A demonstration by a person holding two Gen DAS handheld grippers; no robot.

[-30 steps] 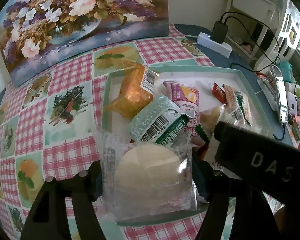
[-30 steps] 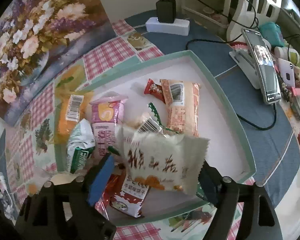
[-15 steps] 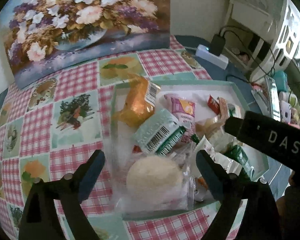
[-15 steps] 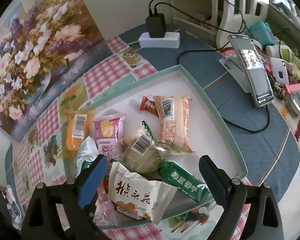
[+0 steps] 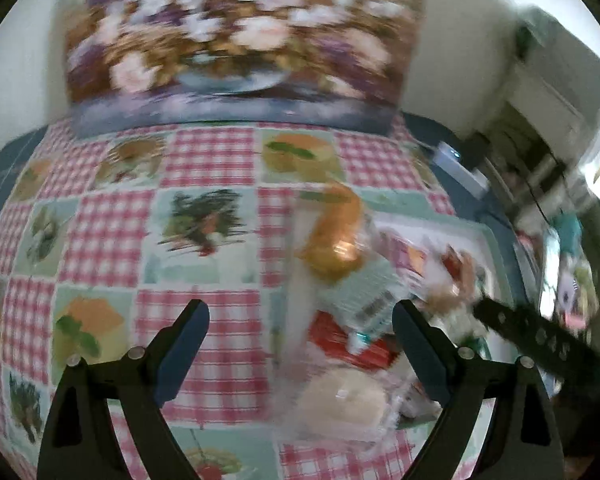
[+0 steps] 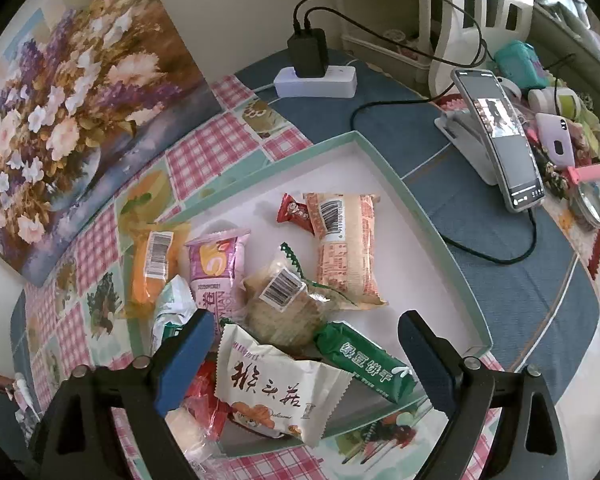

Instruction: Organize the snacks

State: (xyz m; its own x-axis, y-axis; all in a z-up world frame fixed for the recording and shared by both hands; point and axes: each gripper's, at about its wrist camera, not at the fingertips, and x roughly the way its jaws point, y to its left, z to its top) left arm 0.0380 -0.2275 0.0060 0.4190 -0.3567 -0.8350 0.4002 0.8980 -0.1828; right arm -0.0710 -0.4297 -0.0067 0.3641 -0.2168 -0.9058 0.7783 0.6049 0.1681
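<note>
**Both grippers open above the snack tray**

The right gripper [image 6: 304, 356] is hovering over the near end of the green-rimmed tray [image 6: 432, 232], its jaws standing wide apart with nothing pressed between the pads. Below it, a white snack packet with red characters [image 6: 276, 396] is lying loose on the pile at the tray's near edge, just beside a green mung-bean cake bar [image 6: 364, 360]. Farther in, a round cake in clear wrap [image 6: 284, 304], a pink packet [image 6: 216, 268], an orange packet [image 6: 152, 268], a long beige packet [image 6: 344, 248] and a small red sweet [image 6: 294, 212] are lying on the white tray floor.

The left gripper [image 5: 300, 352] is also holding its jaws apart, having just been opening; its view is blurred. It is pointing down at the checked tablecloth [image 5: 112, 232] left of the tray, and the pale round bun in clear wrap [image 5: 340, 400] is lying at the tray's near left corner, touching neither pad.

A flower painting [image 6: 60, 120] is leaning against the far wall, and a phone on a stand [image 6: 500, 140] is standing to the right.
</note>
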